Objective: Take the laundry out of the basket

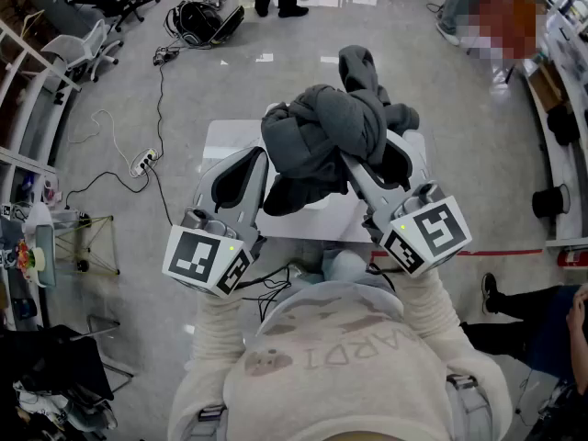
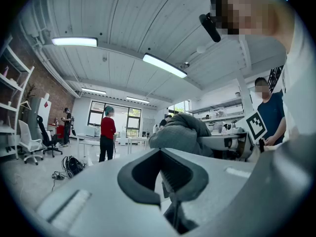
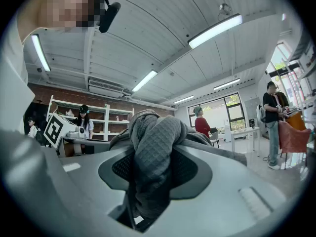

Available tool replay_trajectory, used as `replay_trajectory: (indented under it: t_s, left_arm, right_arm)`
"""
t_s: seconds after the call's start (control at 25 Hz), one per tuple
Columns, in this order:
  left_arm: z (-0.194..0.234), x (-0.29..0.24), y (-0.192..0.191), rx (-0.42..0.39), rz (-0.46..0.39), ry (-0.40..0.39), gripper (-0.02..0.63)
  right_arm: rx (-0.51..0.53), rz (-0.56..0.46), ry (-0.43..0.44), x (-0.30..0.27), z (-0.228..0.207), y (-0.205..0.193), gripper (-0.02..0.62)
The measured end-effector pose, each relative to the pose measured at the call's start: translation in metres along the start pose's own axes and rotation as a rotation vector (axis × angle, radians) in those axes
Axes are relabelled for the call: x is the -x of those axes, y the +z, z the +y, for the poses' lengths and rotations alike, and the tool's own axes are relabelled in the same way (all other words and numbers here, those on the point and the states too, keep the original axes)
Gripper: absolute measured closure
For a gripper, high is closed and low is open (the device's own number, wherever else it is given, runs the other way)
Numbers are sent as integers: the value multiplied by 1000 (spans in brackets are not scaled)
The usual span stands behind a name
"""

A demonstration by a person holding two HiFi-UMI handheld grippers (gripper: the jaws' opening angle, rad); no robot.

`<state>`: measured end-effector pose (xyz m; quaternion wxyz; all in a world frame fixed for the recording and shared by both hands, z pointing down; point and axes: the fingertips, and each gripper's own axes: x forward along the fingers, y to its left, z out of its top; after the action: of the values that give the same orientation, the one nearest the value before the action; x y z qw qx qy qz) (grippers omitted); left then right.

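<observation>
Laundry — clamped in right hand-held gripper

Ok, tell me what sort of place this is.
Probably an open-plan lab or workshop: office chairs and a power strip on the floor, white worktables, shelving against a brick wall.

The grey garment above the white table is thick, matt cloth with a quilted, waffle-like weave, soft and creased. On the table's near side, the left gripper and right gripper have smooth, matt, light-grey plastic shells. Their inner pads are dark and ribbed. The tabletop is smooth with a slight sheen. The floor around the table is polished and glossy. The person's sweater, nearer than the table, is fuzzy cream fleece.
</observation>
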<state>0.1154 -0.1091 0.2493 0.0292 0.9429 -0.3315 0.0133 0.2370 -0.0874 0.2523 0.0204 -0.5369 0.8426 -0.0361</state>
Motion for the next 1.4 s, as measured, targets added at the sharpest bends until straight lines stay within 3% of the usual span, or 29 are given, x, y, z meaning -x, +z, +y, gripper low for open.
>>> replay_trajectory:
  t_s: [0.96,1.16,1.4]
  left_arm:
    - [-3,-21,-2,-4,7,17,606]
    - [0,-16,-7,5,9,103,606]
    - [24,4,-6,31,4,302,606]
  right_arm:
    - [-21,11,17,-7,-25,-5,401]
    - [-85,85,80,-20,-42,-34,396]
    - [-127,350,171,-60,-63,-124,393]
